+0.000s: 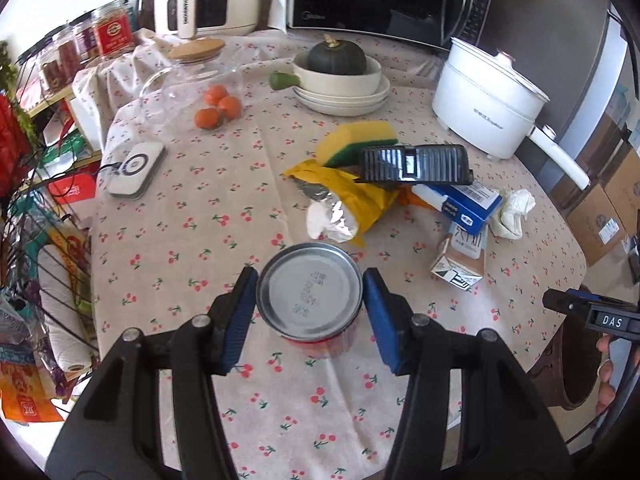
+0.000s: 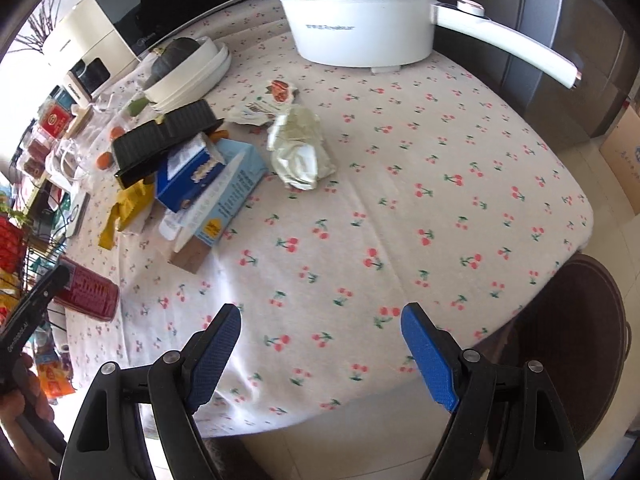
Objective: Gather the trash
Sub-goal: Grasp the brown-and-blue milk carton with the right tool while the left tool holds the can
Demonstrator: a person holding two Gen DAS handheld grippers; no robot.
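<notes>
My left gripper (image 1: 310, 274) is shut on a red can (image 1: 310, 296), one blue pad pressed to each side and the silver end facing the camera. The can hangs tilted just above the cherry-print tablecloth (image 1: 180, 240). The right wrist view catches it at the far left as the red can (image 2: 86, 290). Behind it lies a trash heap: yellow wrapper (image 1: 360, 196), black plastic tray (image 1: 416, 164), blue box (image 1: 460, 200), small carton (image 1: 460, 260) and crumpled tissue (image 1: 516, 212). My right gripper (image 2: 320, 314) is open and holds nothing, over the cloth near the table's front edge.
A white electric pot (image 1: 484, 108) stands at the back right. Stacked bowls holding a dark squash (image 1: 340, 76), three oranges (image 1: 218, 106) and a yellow-green sponge (image 1: 360, 140) sit farther back. A white device (image 1: 136, 168) lies left. A brown stool (image 2: 568, 340) stands beside the table.
</notes>
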